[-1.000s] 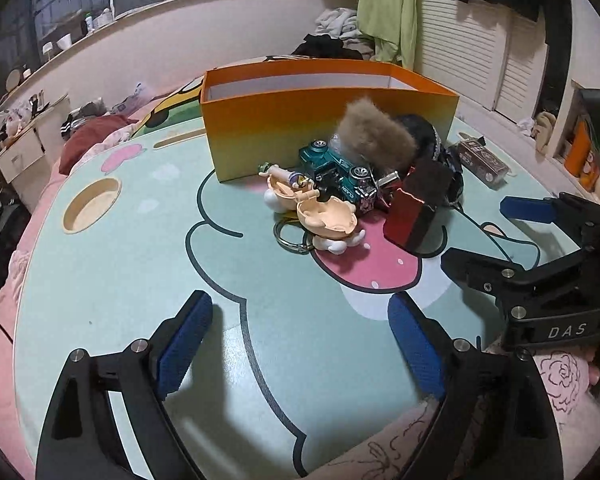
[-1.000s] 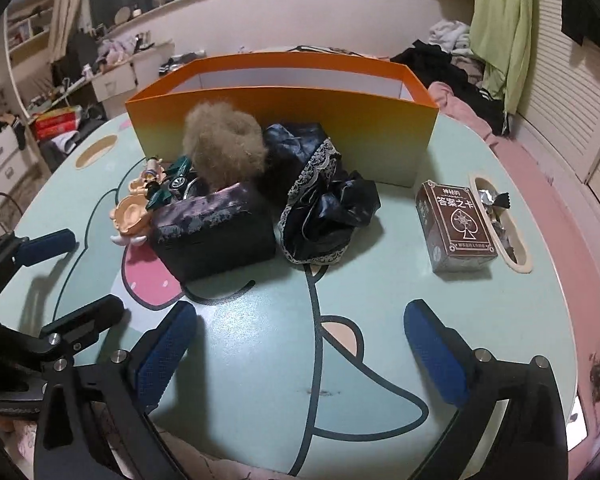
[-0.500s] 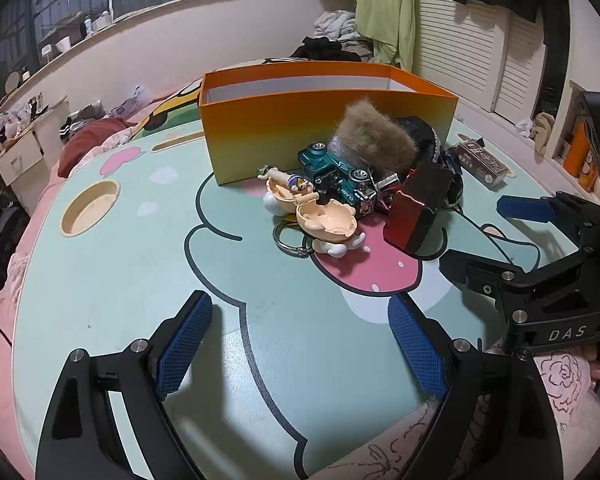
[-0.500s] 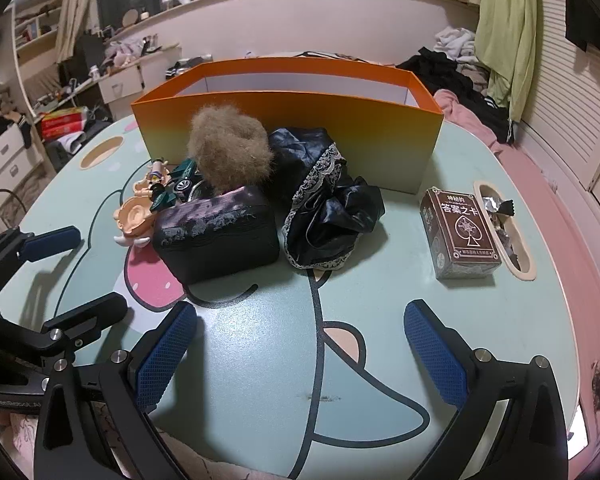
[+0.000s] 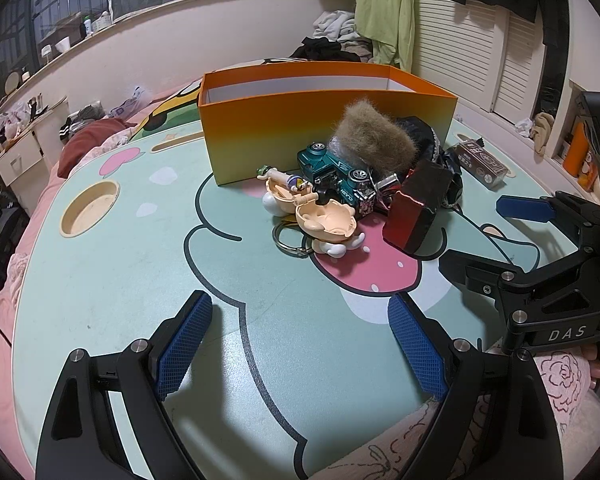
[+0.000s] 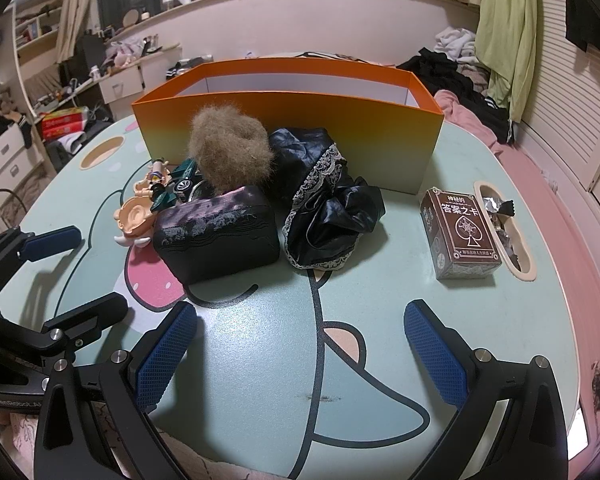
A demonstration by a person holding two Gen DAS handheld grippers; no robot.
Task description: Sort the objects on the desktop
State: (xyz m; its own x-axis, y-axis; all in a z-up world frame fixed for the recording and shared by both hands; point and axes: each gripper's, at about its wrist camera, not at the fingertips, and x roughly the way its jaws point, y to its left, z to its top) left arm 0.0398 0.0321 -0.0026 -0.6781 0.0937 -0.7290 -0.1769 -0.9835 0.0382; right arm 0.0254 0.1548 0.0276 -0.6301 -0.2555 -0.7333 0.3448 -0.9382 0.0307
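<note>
An open orange box (image 5: 328, 136) (image 6: 288, 136) stands at the back of the table. In front of it lies a heap: a furry brown tuft (image 5: 374, 138) (image 6: 230, 152), a teal toy truck (image 5: 332, 176), peach figurine parts (image 5: 326, 222) on a key ring, a black pouch (image 6: 218, 238) (image 5: 418, 208) and a black lacy cloth (image 6: 328, 208). A brown card box (image 6: 460, 232) lies apart to the right. My left gripper (image 5: 300, 340) and right gripper (image 6: 302, 350) both hover open and empty at the near edge, short of the heap.
The round table (image 5: 100, 280) carries a cartoon print and has cup recesses at the left (image 5: 89, 207) and right (image 6: 504, 232), the right one holding foil wrappers. Clothes, drawers and shelves crowd the room behind. Bare tabletop lies between the grippers and the heap.
</note>
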